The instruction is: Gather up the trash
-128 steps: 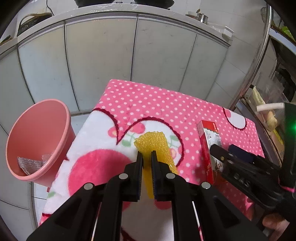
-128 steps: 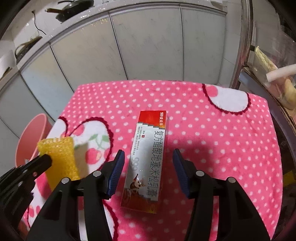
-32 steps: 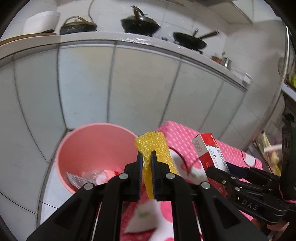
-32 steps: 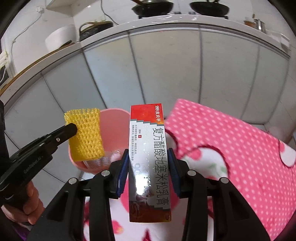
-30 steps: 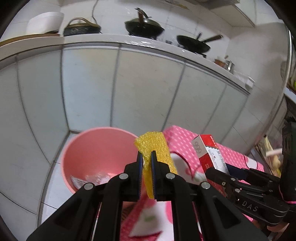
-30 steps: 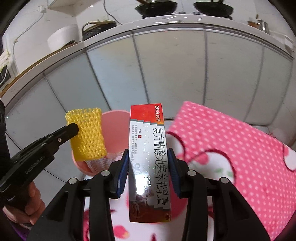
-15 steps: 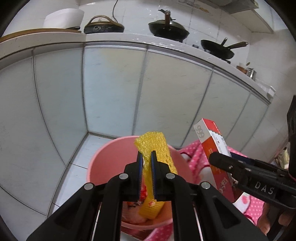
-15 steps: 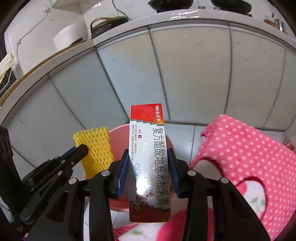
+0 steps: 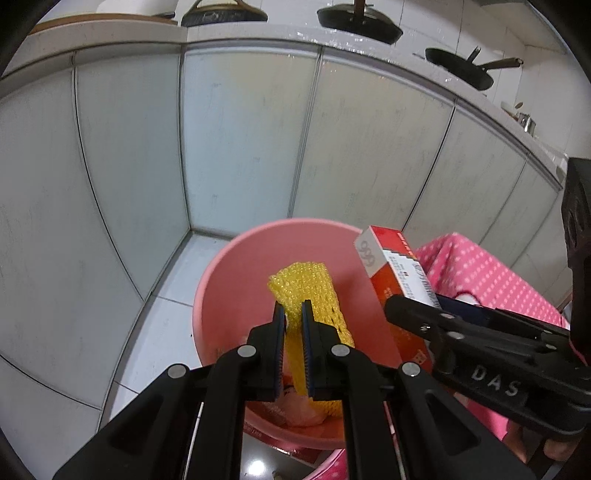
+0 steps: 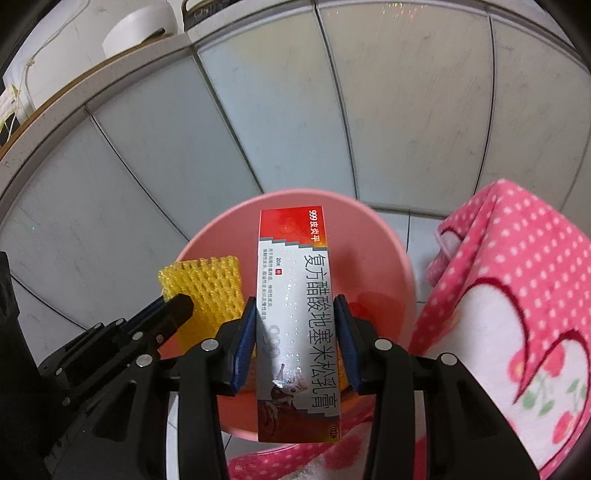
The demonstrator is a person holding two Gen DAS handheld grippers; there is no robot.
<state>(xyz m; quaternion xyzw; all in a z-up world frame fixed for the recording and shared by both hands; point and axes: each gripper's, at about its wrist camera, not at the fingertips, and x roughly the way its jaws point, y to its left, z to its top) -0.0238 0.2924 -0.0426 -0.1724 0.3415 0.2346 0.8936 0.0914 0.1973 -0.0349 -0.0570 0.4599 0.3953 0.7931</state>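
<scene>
My left gripper [image 9: 293, 310] is shut on a yellow foam net sleeve [image 9: 314, 291], held over the mouth of the pink bin [image 9: 236, 280] on the floor. My right gripper [image 10: 295, 306] is shut on a red and white carton [image 10: 295, 295] with printed characters, also over the pink bin [image 10: 388, 266]. In the right wrist view the foam net sleeve [image 10: 210, 288] and left gripper [image 10: 177, 306] are at the left. In the left wrist view the carton [image 9: 395, 273] and right gripper [image 9: 402, 306] are at the right. Pale scraps lie in the bin's bottom, mostly hidden.
Pale cabinet doors [image 9: 243, 147] stand right behind the bin, under a counter with pans [image 9: 358, 22]. The table with the pink dotted cloth [image 10: 509, 295] is beside the bin on the right. White floor tiles [image 9: 162, 317] surround the bin.
Both grippers have moved left off the table and down, carrying the foam sleeve and the carton. They now hang over the bin's mouth, which fills more of each view.
</scene>
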